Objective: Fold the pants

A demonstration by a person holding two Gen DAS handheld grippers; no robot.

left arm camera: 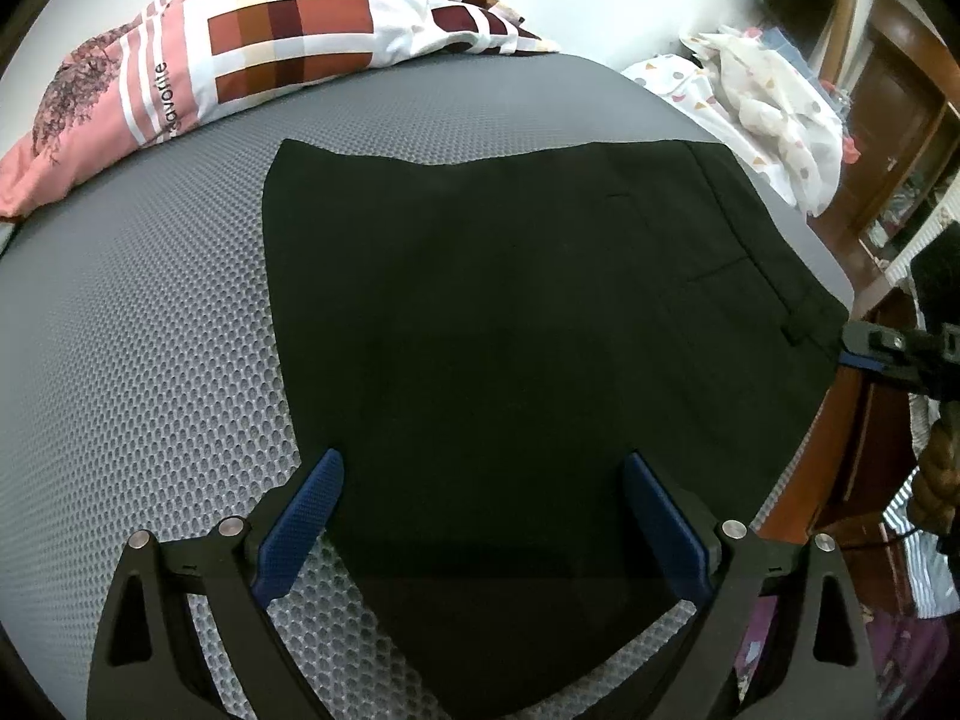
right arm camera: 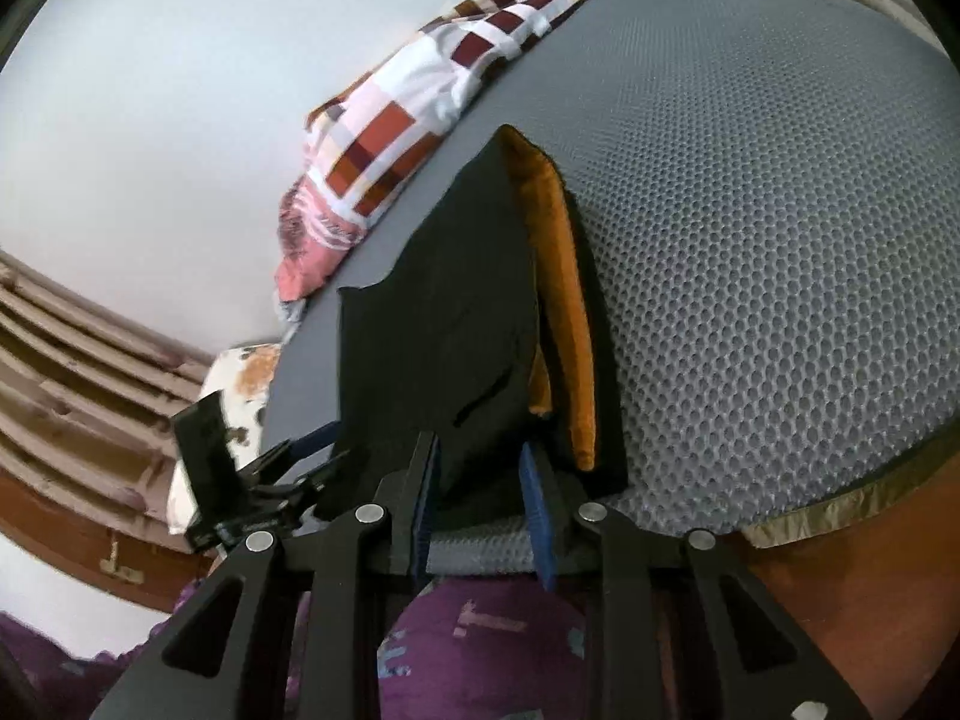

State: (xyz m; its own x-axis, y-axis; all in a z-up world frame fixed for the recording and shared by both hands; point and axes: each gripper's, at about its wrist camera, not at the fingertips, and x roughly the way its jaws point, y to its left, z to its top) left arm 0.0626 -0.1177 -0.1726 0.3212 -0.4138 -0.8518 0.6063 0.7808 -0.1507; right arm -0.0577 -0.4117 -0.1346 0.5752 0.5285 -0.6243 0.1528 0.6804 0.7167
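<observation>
Black pants point(left arm camera: 510, 312) lie folded flat on the grey mesh mattress point(left arm camera: 150, 330), waistband toward the right edge. My left gripper point(left arm camera: 483, 468) is open, its blue pads on either side of the pants' near edge. In the right wrist view the pants point(right arm camera: 438, 324) show an orange lining point(right arm camera: 564, 300) at the waistband. My right gripper point(right arm camera: 480, 450) is open with its jaws around the waistband edge near the mattress edge. The right gripper also shows in the left wrist view point(left arm camera: 870, 354) at the pants' right corner. The left gripper shows in the right wrist view point(right arm camera: 300, 456).
A pink and brown checked pillow point(left arm camera: 228, 54) lies at the back of the mattress. White patterned bedding point(left arm camera: 768, 102) is piled at the back right. A wooden bed frame point(right arm camera: 840, 570) and wooden furniture point(left arm camera: 888, 90) lie beyond the mattress edge.
</observation>
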